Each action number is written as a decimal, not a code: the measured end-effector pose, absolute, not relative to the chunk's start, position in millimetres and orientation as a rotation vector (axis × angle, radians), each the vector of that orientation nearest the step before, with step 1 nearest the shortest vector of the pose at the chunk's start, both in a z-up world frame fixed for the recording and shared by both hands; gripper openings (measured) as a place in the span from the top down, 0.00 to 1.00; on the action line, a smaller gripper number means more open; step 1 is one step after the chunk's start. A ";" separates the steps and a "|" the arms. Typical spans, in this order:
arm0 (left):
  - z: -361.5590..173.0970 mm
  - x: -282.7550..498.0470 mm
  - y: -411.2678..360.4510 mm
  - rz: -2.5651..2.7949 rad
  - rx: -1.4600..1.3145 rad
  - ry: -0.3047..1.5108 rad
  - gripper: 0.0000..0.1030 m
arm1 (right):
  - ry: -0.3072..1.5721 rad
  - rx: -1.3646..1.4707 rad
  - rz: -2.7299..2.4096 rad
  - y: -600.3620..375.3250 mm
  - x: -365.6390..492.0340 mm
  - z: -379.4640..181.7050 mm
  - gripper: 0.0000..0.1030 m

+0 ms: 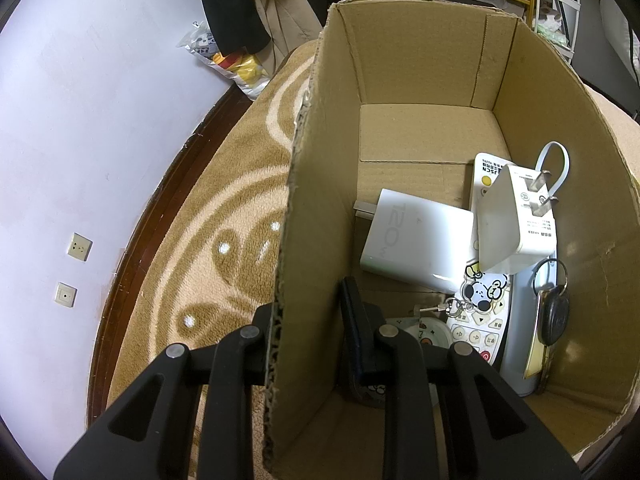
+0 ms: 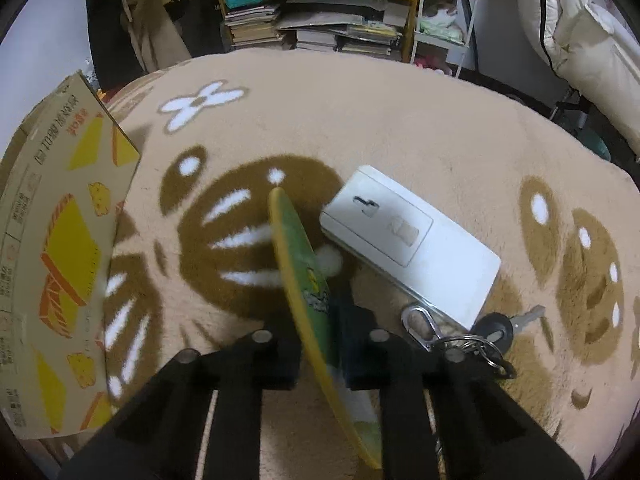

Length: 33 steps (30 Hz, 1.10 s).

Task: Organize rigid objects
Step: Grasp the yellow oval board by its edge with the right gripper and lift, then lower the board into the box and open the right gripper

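cardboard box (image 1: 420,64) stands open on a tan patterned carpet (image 1: 224,216), seen from the left wrist camera. the left gripper (image 1: 308,344) straddles the box's near left wall, one finger outside and one inside; whether the fingers actually press on the cardboard i cannot tell.

inside the box, a flat white charger marked 120w (image 1: 416,236) lies on the floor. to its right, a smaller white plug adapter (image 1: 516,220) with metal prongs rests tilted on a long white remote control (image 1: 480,320) that lies along the right side. a cartoon dog keychain (image 1: 484,288) lies across the remote, with a small key beside it. a dark round key fob (image 1: 554,320) on a ring leans near the right wall. a small round badge (image 1: 420,332) lies at the bottom, partly hidden behind the gripper.

from the right wrist camera, the right gripper (image 2: 320,344) is clamped on a thin green and yellow disc (image 2: 304,276), held on edge between the fingers above the carpet. just beyond it a white rectangular device (image 2: 416,240) lies flat on the carpet. near its closer corner lies a bunch of keys (image 2: 480,336) with a silver clip. the printed outer side of the box shows at the far left. shelves of books (image 2: 320,32) stand against the back of the room.
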<state>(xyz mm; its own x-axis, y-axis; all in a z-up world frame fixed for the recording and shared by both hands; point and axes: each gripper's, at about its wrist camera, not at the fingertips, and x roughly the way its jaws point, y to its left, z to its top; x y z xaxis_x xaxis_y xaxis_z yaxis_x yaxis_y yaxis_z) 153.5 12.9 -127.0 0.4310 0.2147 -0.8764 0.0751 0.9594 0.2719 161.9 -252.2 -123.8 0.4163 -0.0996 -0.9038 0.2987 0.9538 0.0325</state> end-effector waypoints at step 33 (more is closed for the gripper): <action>-126.8 152.9 12.7 0.088 0.288 1.126 0.78 | 0.830 0.299 0.198 -115.9 158.0 -20.5 0.91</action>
<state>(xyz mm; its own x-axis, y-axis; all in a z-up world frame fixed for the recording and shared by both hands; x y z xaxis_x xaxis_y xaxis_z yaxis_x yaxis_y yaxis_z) 152.9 12.7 -126.8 0.4311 0.2141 -0.8766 0.0749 0.9596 0.2712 158.0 -115.9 -20.5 0.6598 0.2875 -0.6942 -0.0559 0.9401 0.3362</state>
